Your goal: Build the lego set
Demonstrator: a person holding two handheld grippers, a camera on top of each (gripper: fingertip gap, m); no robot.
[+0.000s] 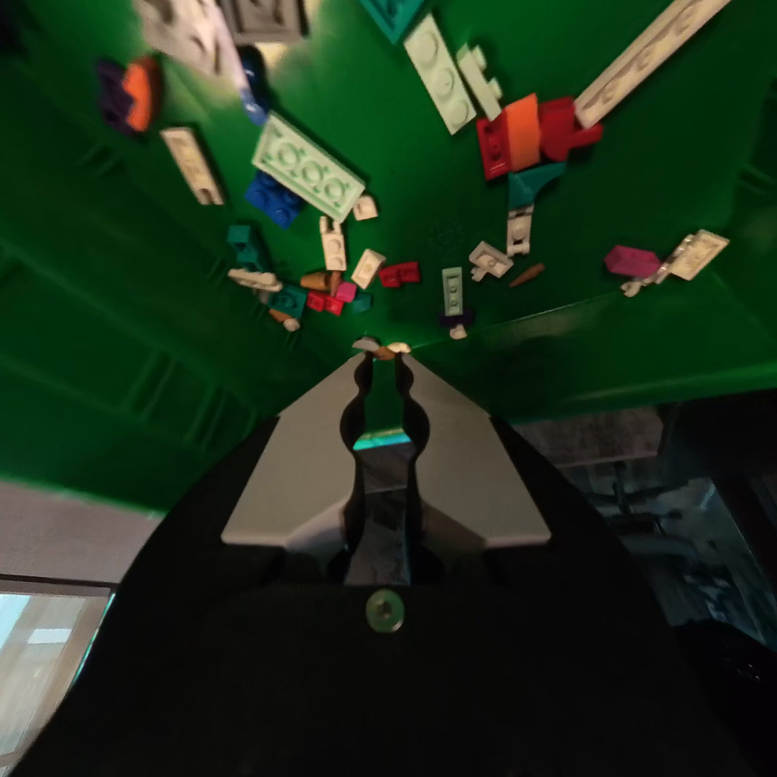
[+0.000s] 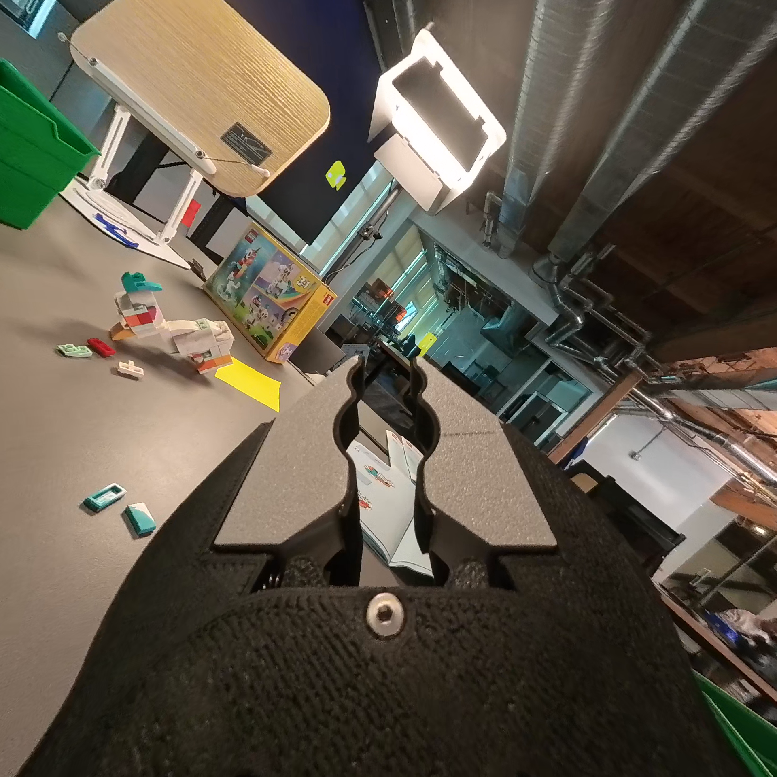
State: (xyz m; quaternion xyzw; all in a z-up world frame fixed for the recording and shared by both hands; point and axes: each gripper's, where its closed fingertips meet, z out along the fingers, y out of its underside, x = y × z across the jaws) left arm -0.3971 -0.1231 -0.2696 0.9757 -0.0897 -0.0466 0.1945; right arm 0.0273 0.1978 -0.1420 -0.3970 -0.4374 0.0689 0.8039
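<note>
- Lego pieces lie loose on the floor of the green bin [image 1: 126,336], and your left gripper [image 1: 383,351] reaches down into it; its fingers are drawn close around a small tan piece [image 1: 383,352] at the tips, where the bin's floor meets its near wall, though blur keeps you from telling whether they truly grip it
- Just past those tips, a cluster of small red, teal, pink and tan bits [image 1: 323,294] sits near the middle of the bin floor, with a pale green narrow plate [image 1: 452,290] to its right
- Farther in you have a mint plate [image 1: 309,168] lying studs-down, partly over a blue brick [image 1: 273,199]
- Toward the far right of the floor, a red and orange clump [image 1: 529,134] touches a long white plate [image 1: 647,54]
- Your right gripper [image 2: 387,363] hangs in the air off the table's edge, fingers slightly parted and holding nothing
- On the grey table [image 2: 84,420], nearest you, two teal tiles [image 2: 122,506] lie side by side
- Beyond them the partly built white model [image 2: 176,326] with a teal crest stands near the table's far edge; a red plate [image 2: 101,347], a mint piece [image 2: 75,350] and a small white piece [image 2: 130,369] lie just beside it, and a yellow paper slip [image 2: 252,384] touches its base
- Behind the model the set's box [image 2: 269,300] stands at the far edge, and another green bin [image 2: 29,155] stands at the table's far left
</note>
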